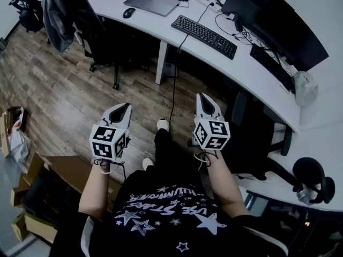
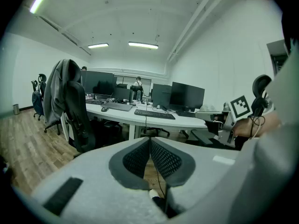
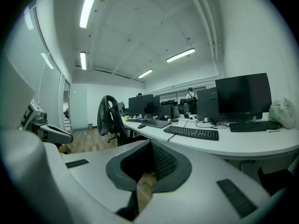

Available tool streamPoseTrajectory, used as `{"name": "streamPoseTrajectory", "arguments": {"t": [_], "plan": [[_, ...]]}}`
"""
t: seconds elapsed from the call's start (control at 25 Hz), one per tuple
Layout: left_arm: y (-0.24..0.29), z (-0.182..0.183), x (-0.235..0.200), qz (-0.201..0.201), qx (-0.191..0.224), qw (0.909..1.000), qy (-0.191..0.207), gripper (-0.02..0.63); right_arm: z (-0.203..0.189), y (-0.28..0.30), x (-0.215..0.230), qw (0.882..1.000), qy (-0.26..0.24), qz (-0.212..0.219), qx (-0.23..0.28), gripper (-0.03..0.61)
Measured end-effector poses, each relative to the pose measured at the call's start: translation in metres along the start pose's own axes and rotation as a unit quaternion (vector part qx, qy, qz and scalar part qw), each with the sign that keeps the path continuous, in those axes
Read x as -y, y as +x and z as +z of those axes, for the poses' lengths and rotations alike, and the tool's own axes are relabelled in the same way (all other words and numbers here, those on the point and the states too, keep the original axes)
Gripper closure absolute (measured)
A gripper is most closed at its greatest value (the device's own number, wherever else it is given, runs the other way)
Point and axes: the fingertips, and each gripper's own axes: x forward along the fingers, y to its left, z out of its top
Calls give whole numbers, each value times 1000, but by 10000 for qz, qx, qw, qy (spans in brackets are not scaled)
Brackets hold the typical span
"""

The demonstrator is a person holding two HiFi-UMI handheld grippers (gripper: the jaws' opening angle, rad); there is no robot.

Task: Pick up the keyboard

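Observation:
A black keyboard (image 1: 203, 36) lies on the curved white desk (image 1: 252, 76), its cable running back toward the monitors; it also shows in the left gripper view as the keyboard (image 2: 154, 114) and in the right gripper view as the keyboard (image 3: 191, 132). My left gripper (image 1: 125, 107) and right gripper (image 1: 204, 97) are held over the wooden floor, well short of the desk. Both are shut with nothing between the jaws. In the left gripper view the left gripper (image 2: 149, 140) has its pads pressed together; the right gripper (image 3: 150, 146) looks the same in its own view.
A closed laptop (image 1: 151, 2) and mouse (image 1: 128, 13) lie further left on the desk. A second keyboard (image 1: 271, 66) sits before dark monitors (image 1: 284, 23). An office chair with a grey jacket (image 1: 64, 9) stands at the left. Cardboard boxes (image 1: 32, 197) lie by my left side.

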Motion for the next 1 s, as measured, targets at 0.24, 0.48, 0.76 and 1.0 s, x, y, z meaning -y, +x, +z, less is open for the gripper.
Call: {"name": "streamPoseTrajectory", "arguments": {"t": [0.24,0.48,0.76,1.0], "plan": [[0,3,5,-144,123,9998,-36,588,3,-1,2,10000,-3,-24,61,575],[12,7,4,-189,61,9998,15,588,7,7,11,9999,34,-84,128,575],[46,30,-13,-215,107,9997,36,586,26,36,38,9978,468,-91,467,574],[91,61,-34,-400,133,9990,155,527,39,86,67,9981,476,27,394,424]]}}
